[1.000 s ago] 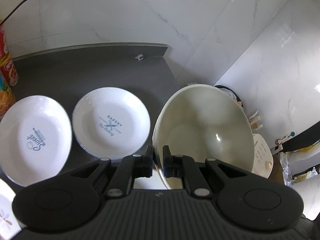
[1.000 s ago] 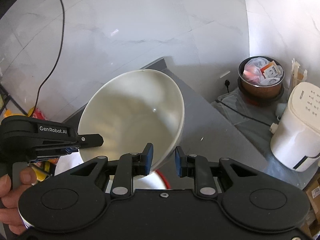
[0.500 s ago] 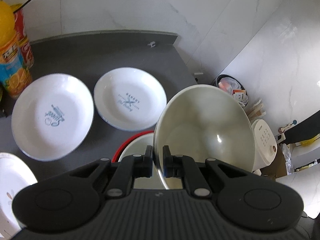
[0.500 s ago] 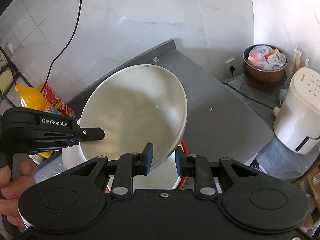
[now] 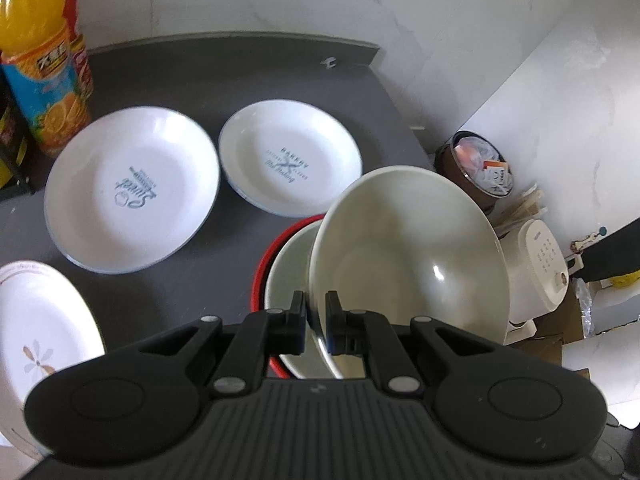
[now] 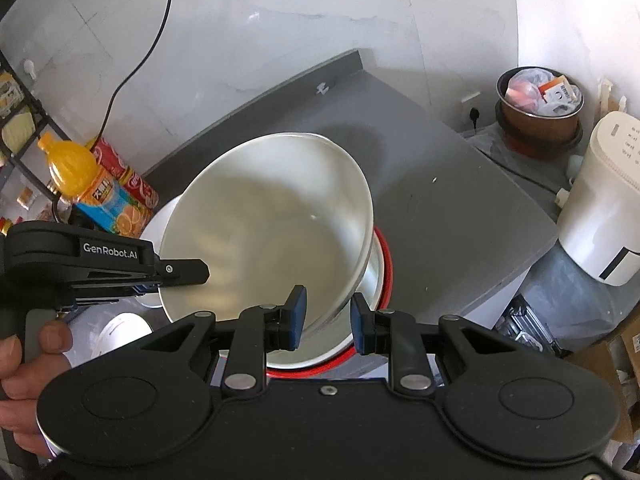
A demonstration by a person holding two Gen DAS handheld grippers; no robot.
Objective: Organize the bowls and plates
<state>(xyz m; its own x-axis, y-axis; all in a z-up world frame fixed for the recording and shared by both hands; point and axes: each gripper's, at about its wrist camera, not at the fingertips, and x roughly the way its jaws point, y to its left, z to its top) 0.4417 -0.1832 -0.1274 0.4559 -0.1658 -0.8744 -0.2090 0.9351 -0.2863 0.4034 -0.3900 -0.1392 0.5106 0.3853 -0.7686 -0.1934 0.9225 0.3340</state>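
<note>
Cream bowl (image 5: 404, 252) hangs tilted directly above red-rimmed bowl (image 5: 288, 280) on table (image 5: 200, 280); left claw (image 5: 316, 322) clamps its rim; right claw (image 6: 326, 316), parted, straddles the opposite rim ungripped.

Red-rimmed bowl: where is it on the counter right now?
In the left wrist view the red-rimmed bowl sits low and centre on the grey counter, just below the Bakery plate, partly hidden behind the cream bowl.
</note>
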